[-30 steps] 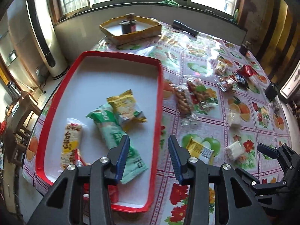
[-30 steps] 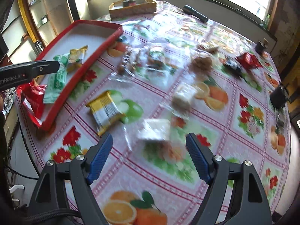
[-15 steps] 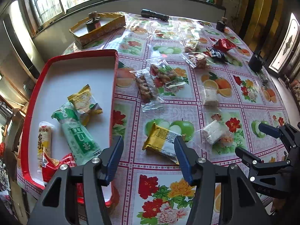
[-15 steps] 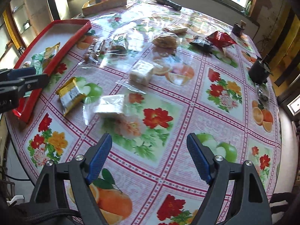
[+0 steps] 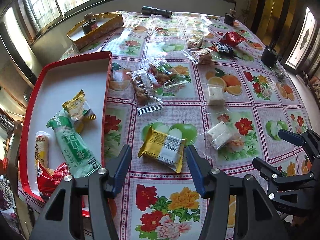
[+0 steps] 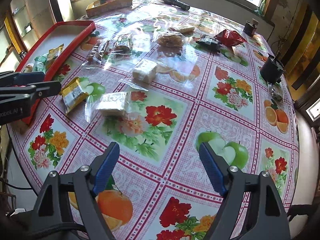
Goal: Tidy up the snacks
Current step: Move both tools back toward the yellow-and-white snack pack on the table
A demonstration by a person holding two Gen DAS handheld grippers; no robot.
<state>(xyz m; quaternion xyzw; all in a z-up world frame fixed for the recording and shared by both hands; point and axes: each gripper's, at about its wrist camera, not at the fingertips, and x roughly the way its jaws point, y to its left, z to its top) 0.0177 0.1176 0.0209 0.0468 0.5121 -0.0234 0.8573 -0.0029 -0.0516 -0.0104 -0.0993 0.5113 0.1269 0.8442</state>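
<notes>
Yellow snack packet, lower centre of the left wrist view, lying flat on the flowered surface over a printed green apple. Its long axis runs from middle left down to lower right of that frame, the crimped ends pointing those ways; the printed label faces up.

The left gripper hangs just above the packet, fingers roughly half open and empty, one on each side of the packet without touching it. They have just been opening, and nothing is between the pads. The right gripper, seen in its own view over bare cloth at the lower centre, stands wide open and holds nothing.

Step in hand, as judged: approach to the next loose snack, with the packet lined up for pick-up. The next move seems to call for a descent and a closing across the packet's short width, then a carry to the red tray at the left edge of the frame. A slight roll of the wrist may be needed so the fingers meet the long sides squarely.

The tray already holds a green packet, a small yellow packet, a white stick packet and a red wrapper. Clear-wrapped white cakes lie just right of the target; further snacks are scattered toward the upper right.
</notes>
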